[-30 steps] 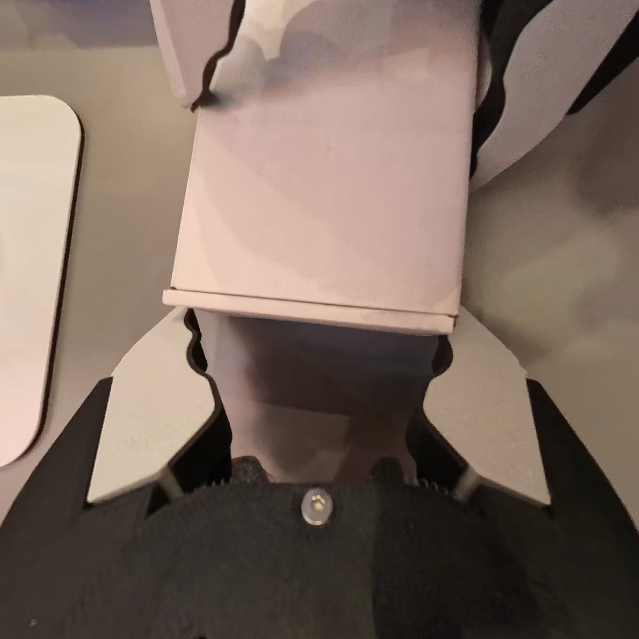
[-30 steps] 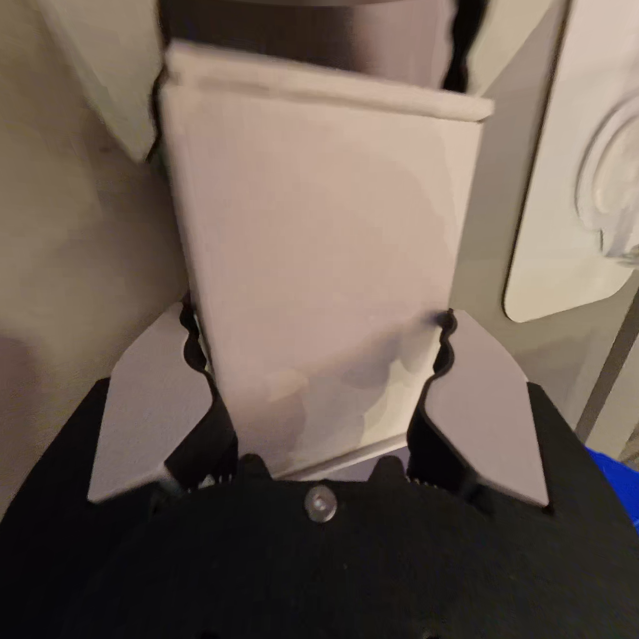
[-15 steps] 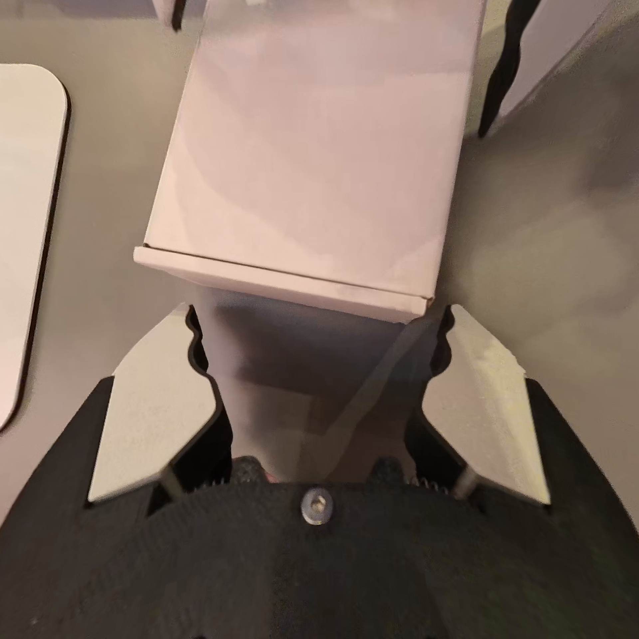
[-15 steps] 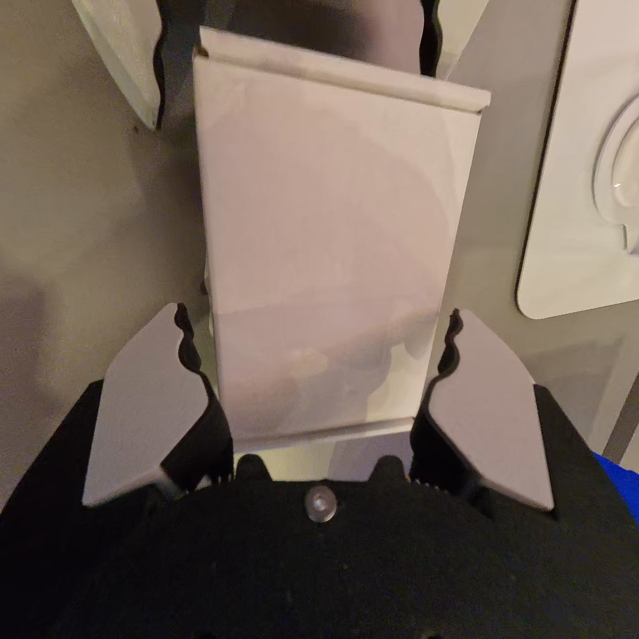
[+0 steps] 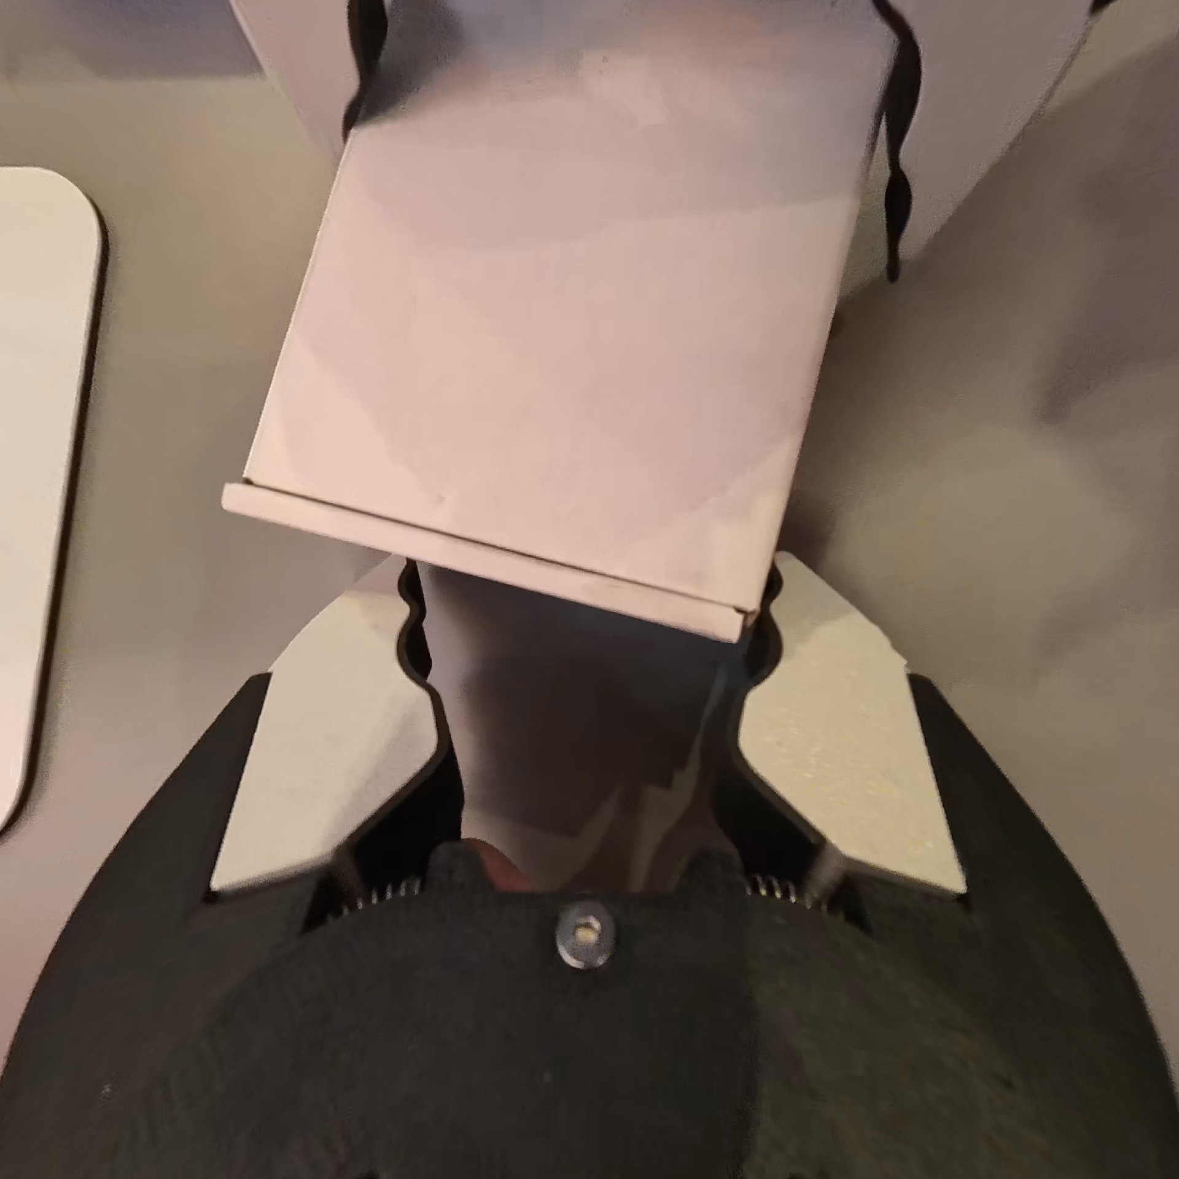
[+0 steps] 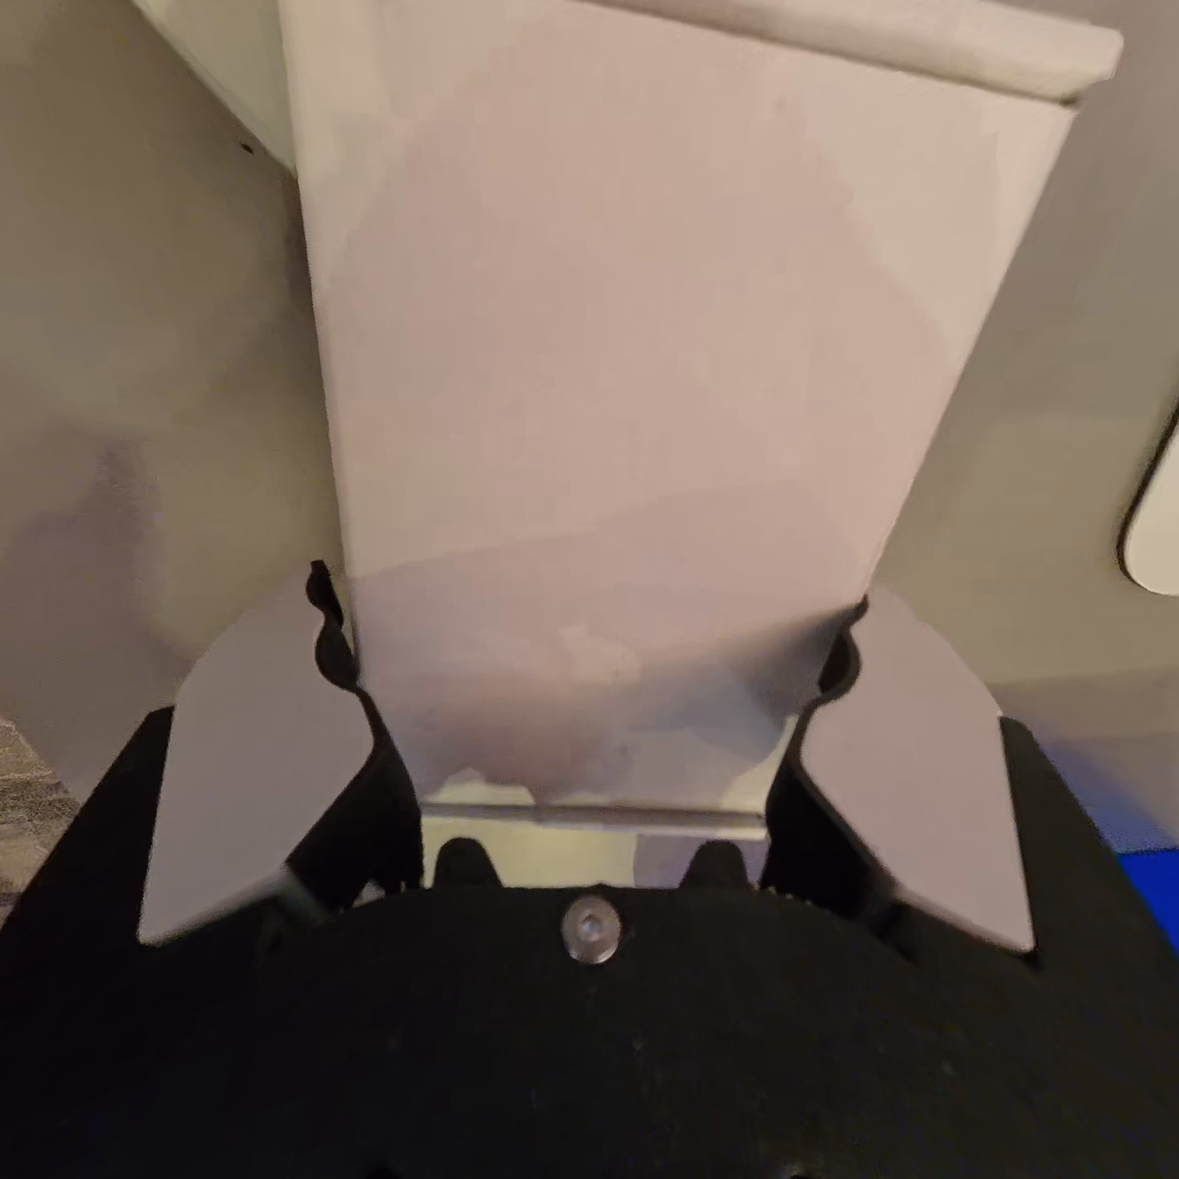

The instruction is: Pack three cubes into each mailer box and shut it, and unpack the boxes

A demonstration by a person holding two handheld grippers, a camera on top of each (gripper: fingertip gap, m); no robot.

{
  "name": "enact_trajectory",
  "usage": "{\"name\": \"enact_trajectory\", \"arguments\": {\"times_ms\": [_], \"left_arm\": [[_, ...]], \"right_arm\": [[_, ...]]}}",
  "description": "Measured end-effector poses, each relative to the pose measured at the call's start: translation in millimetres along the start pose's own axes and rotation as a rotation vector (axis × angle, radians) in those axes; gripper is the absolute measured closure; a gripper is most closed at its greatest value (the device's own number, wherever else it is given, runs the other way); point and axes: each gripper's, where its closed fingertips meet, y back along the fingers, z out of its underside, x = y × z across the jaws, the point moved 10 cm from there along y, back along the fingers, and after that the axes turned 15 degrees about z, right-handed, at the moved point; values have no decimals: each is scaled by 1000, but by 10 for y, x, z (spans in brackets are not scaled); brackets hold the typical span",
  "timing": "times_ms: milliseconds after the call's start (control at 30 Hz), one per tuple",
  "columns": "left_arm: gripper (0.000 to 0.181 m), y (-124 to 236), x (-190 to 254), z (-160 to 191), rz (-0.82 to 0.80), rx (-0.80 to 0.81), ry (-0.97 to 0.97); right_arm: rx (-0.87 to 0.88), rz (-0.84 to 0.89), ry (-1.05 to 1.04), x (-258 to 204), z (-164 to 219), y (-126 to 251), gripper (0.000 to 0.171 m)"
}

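One grey counter carries a closed white mailer box; the right gripper has its jaws pinching the box's near end; the left gripper, jaws spread, faces the opposite end; a white mat lies beside.

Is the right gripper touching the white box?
Touching. In the right wrist view the mailer box sits between the right gripper's fingers, and both fingertips press against its side edges with no gap.
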Motion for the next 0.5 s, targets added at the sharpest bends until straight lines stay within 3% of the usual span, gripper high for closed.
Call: {"name": "enact_trajectory", "arguments": {"times_ms": [267,500], "left_arm": [[73,10,61,36,-11,-6,36],[83,161,174,188,-55,13,92]], "right_arm": [[-3,-11,-3,37,-9,-1,32],[108,-24,-60,94,101,219,32]]}}
